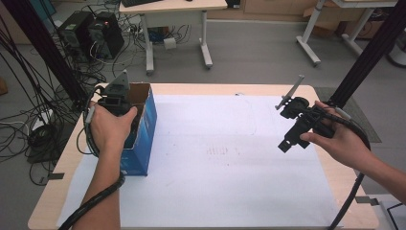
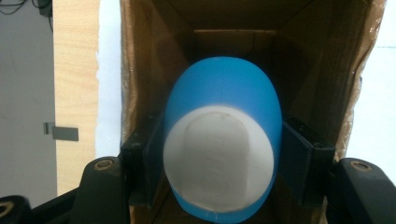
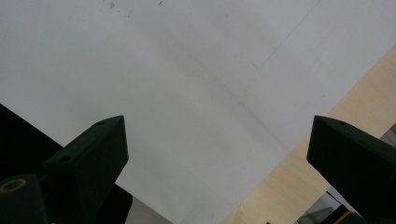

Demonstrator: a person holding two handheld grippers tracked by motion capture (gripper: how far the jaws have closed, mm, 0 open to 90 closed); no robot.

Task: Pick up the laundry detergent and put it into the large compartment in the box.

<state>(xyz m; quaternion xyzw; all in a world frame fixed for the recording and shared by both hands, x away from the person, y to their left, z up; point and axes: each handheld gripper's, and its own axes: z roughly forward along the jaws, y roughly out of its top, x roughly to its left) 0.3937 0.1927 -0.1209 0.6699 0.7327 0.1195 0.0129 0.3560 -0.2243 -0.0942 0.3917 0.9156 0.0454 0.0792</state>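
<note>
Pale wood showed at the table's [image 1: 201, 88] edges around a white sheet [image 1: 225, 167]. Near the left edge stood an open blue cardboard box [image 1: 146, 129]. Inside it, the left hand-held gripper [image 2: 223, 161] pinched a blue cup [image 2: 224, 88]. Over the right edge, the right hand-held gripper [image 3: 217, 140] hung spread, holding nothing.

Light: even, soft, from overhead
Glare: white sheet [image 3: 196, 84] beyond the right tongs [image 3: 217, 154] washed out
Focus: left tongs [image 2: 223, 163] blurred close up
</note>
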